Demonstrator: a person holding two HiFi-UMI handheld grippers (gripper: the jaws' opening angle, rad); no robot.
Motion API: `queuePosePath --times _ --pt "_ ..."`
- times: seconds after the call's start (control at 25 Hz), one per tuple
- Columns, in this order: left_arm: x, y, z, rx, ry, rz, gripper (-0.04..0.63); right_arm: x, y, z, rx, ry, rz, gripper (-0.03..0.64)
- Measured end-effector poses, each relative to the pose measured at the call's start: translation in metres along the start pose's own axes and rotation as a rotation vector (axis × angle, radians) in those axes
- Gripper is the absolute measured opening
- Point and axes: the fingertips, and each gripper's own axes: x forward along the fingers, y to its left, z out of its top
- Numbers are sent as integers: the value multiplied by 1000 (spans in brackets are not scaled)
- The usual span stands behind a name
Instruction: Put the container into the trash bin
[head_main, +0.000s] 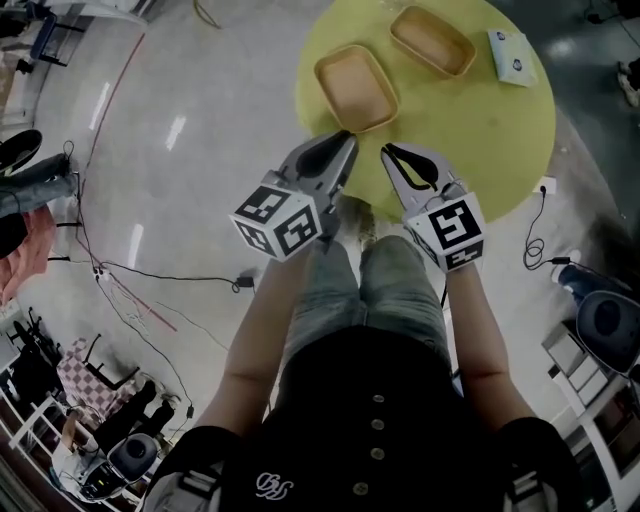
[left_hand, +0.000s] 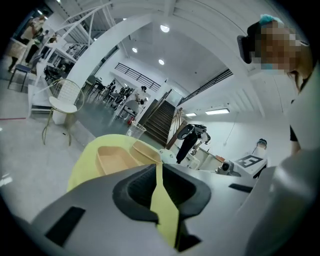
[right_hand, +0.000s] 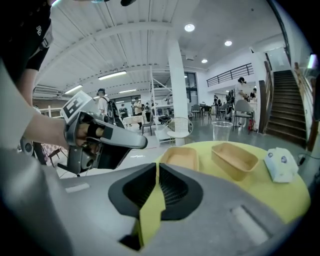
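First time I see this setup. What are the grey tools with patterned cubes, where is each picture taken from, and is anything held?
No robot: a person holds a two-jaw tool in each hand, the left gripper and the right gripper; the cubes are part of them. One picture looks down from a camera on the person's head; the other two cameras ride on the grippers and look along their jaws. Ahead stands a round yellow table with two tan containers and a white packet. Nothing is held: the left jaws are together, the right jaws are closing, with nothing between them.
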Motion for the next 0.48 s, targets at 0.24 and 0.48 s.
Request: queuePosePath --times 0.24,0.48 --pt "27 0 -8 104 89 13 25 -3 -20 -12 37 0 13 8" --pt "48 7 -25 208 201 52 111 -10 -34 -23 111 -15 2 8"
